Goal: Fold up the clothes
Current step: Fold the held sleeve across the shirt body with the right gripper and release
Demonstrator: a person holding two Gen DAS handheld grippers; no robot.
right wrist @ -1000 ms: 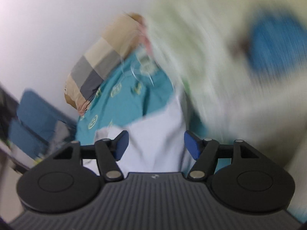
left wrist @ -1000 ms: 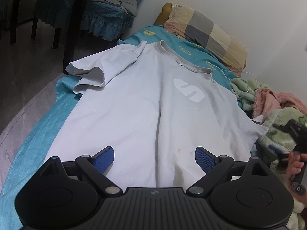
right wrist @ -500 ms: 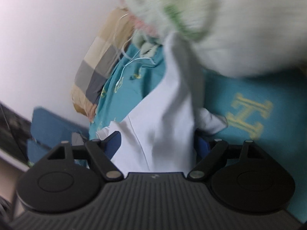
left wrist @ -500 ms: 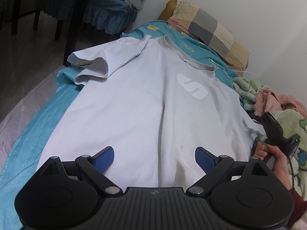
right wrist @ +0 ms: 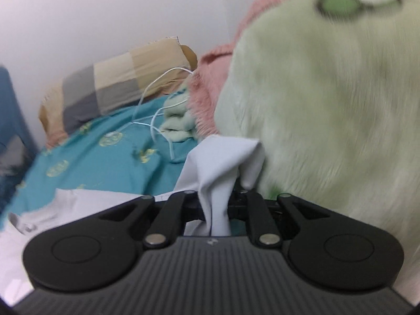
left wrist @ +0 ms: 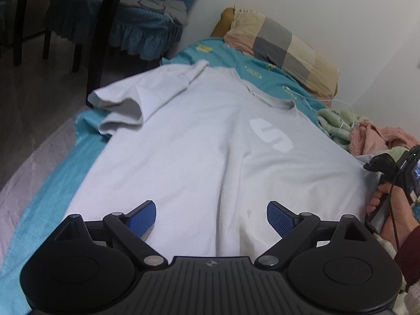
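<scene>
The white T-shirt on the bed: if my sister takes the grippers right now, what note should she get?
Right gripper: shut on a bunch of the white T-shirt at its edge beside the fluffy green blanket.
Left gripper: open, holding nothing, over the shirt's bottom hem.
The shirt lies spread flat on the teal sheet, collar toward the checked pillow.
Done: one grip taken. Left: every fold; the other sleeve is rumpled.
</scene>
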